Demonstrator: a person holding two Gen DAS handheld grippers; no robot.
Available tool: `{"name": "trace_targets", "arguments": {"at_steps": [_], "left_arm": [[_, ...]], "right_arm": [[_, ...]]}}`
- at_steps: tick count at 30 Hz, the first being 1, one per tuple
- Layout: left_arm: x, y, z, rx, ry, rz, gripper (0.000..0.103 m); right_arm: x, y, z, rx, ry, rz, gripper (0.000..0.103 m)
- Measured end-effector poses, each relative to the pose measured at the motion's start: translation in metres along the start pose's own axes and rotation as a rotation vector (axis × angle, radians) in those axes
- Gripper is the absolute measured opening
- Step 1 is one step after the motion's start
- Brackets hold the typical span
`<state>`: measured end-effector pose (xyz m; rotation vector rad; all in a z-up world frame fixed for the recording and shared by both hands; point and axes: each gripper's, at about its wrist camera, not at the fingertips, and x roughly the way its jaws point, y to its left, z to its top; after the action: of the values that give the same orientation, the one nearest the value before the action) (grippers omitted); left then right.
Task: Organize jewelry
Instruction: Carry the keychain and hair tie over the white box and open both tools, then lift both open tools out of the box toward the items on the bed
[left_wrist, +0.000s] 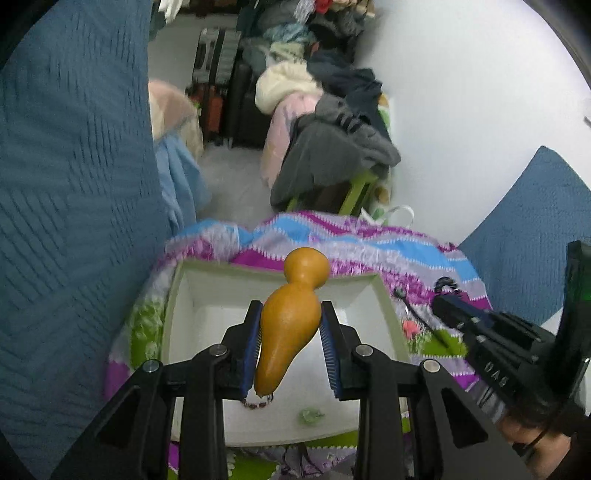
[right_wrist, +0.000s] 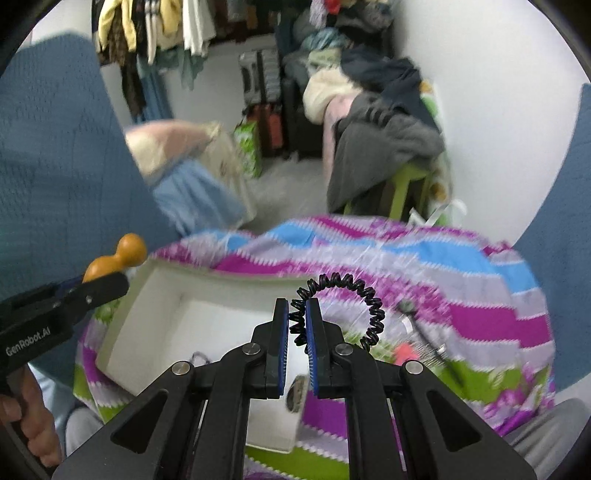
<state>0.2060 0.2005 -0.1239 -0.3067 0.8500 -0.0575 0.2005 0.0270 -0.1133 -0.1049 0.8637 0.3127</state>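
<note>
My left gripper (left_wrist: 291, 314) is shut on an orange gourd-shaped pendant (left_wrist: 291, 314) and holds it above the open white box (left_wrist: 177, 295). A beaded bracelet (left_wrist: 256, 402) and a small green piece (left_wrist: 312, 415) lie in the box. My right gripper (right_wrist: 297, 308) is shut on a black spiral coil hair tie (right_wrist: 369, 299) and holds it above the box's right edge (right_wrist: 110, 332). The left gripper with the gourd (right_wrist: 118, 258) shows at the left of the right wrist view. The right gripper (left_wrist: 443, 299) shows at the right of the left wrist view.
The box sits on a striped purple, blue and green blanket (left_wrist: 369, 243). A black stick-like pin (right_wrist: 424, 332) and a red piece (right_wrist: 404, 352) lie on the blanket to the right of the box. Blue cushions (left_wrist: 74, 221) flank the blanket. A clothes pile (left_wrist: 332, 140) is behind.
</note>
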Motion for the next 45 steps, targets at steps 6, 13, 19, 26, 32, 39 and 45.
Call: {"name": "trace_targets", "arguments": {"at_steps": [6, 13, 19, 26, 32, 39, 45], "left_arm": [[0.034, 0.023, -0.022, -0.034, 0.082, 0.021, 0.03], [0.052, 0.035, -0.038, -0.047, 0.136, 0.04, 0.03], [0.05, 0.037, -0.043, -0.053, 0.131, 0.041, 0.031], [0.026, 0.032, -0.035, -0.06, 0.09, 0.049, 0.047], [-0.007, 0.019, -0.023, -0.05, 0.019, 0.07, 0.068], [-0.054, -0.008, -0.007, -0.029, -0.069, 0.093, 0.075], [-0.095, -0.032, 0.003, -0.016, -0.162, 0.105, 0.08]], "right_arm": [[0.033, 0.015, -0.02, -0.012, 0.09, 0.056, 0.008], [0.055, 0.025, -0.036, -0.028, 0.159, 0.1, 0.009], [0.057, 0.024, -0.04, -0.022, 0.182, 0.136, 0.009], [0.036, 0.023, -0.026, -0.036, 0.141, 0.181, 0.026], [0.0, 0.016, -0.003, -0.026, 0.051, 0.189, 0.048], [-0.054, 0.008, 0.023, -0.056, -0.088, 0.184, 0.07], [-0.094, -0.003, 0.038, -0.082, -0.182, 0.169, 0.082]]}}
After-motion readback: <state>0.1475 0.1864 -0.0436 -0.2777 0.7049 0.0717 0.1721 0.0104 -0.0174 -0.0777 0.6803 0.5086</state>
